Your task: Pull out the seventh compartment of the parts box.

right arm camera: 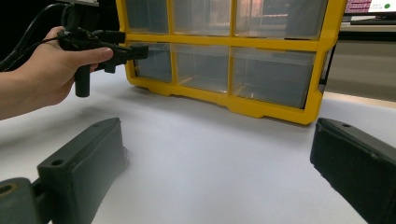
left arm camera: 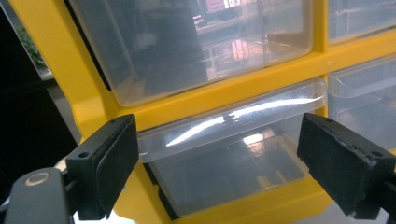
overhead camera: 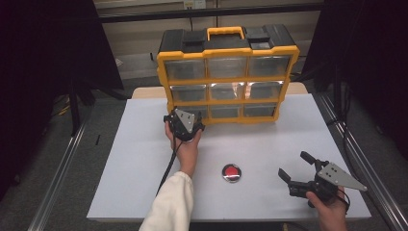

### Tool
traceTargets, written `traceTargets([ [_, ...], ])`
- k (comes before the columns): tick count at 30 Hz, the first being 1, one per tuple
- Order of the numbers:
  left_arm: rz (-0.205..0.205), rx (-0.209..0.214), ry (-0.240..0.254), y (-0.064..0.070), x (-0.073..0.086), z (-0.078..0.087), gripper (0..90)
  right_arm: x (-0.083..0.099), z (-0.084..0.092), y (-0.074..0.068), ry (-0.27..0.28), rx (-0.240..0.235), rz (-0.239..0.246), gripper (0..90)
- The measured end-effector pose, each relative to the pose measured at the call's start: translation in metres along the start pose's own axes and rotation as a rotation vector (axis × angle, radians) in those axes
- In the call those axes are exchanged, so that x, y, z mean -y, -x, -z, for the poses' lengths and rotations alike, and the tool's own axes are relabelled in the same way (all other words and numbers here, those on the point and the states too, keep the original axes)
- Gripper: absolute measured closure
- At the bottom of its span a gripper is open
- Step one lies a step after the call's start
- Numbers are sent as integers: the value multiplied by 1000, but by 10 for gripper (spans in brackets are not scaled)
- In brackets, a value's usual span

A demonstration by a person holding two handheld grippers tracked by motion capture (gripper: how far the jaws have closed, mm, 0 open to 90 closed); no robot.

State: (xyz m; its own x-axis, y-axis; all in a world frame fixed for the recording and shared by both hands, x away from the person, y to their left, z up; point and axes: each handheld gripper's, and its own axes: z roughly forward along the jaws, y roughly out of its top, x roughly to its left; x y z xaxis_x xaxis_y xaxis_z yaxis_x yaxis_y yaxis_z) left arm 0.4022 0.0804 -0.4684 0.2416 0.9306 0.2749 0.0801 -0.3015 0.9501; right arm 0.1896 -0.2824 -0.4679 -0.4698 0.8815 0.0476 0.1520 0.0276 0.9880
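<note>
fingers (left arm camera: 116,163) of the left gripper (left arm camera: 219,165) stand wide around the bottom-left drawer's lip (left arm camera: 233,116), untouched; next, pinch and pull. right gripper (overhead camera: 294,174) gapes idle over the counter (overhead camera: 144,159).

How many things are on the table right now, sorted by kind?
Yellow drawer organizer: 1
Clear drawers in it: 9, including the bottom-left drawer
Red button: 1
Handheld grippers: 2, left gripper, right gripper
Total: 13
</note>
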Motion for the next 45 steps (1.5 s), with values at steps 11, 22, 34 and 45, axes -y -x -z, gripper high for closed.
traceTargets([
  [11,-185,-20,4,-2,0,0,163,0,0,0,3,2,0,23],
  [22,-411,-27,28,-2,-3,2,203,0,0,0,0,5,0,23],
  [34,-521,-56,22,-2,-1,1,257,0,0,0,3,8,2,23],
  [45,-557,-81,22,-3,-1,0,342,0,1,1,5,5,5,23],
])
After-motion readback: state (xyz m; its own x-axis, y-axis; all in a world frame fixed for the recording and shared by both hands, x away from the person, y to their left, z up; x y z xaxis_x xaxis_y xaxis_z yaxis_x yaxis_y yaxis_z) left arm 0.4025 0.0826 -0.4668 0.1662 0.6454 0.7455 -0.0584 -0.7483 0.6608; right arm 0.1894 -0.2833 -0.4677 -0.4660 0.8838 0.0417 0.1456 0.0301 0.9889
